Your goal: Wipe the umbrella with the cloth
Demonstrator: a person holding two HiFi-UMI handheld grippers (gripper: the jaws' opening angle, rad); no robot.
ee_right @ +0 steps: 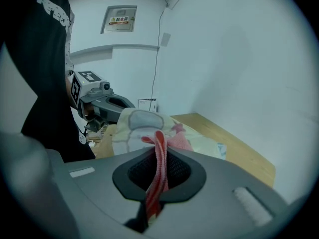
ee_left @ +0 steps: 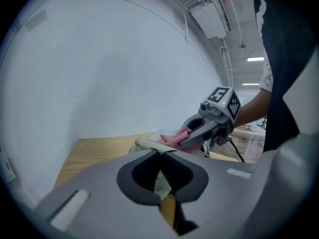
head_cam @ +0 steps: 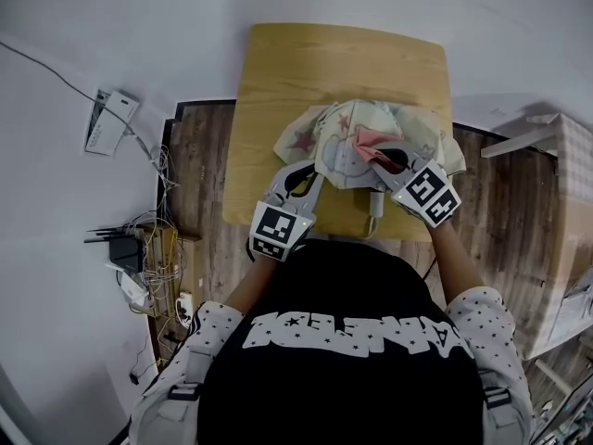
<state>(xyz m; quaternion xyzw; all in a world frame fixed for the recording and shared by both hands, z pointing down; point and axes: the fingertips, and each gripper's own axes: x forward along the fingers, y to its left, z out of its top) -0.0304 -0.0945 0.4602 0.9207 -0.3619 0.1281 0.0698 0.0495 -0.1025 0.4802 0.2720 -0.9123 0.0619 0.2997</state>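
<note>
A folded cream umbrella (head_cam: 366,142) with star and cartoon prints lies crumpled on the wooden table (head_cam: 306,63). My left gripper (head_cam: 310,182) is shut on the umbrella's fabric (ee_left: 149,143) at its near left edge. My right gripper (head_cam: 394,167) is shut on a pink cloth (head_cam: 375,143), which rests on top of the umbrella. In the right gripper view the pink cloth (ee_right: 159,158) runs between the jaws and spreads over the umbrella (ee_right: 139,126). The left gripper view shows the right gripper (ee_left: 197,133) with the pink cloth (ee_left: 177,137) at its tips.
A white umbrella handle (head_cam: 373,209) hangs at the table's near edge. Cables, a router and power strips (head_cam: 139,258) lie on the floor at the left. Cardboard boxes (head_cam: 565,221) stand at the right. A white wall (ee_left: 99,73) is behind the table.
</note>
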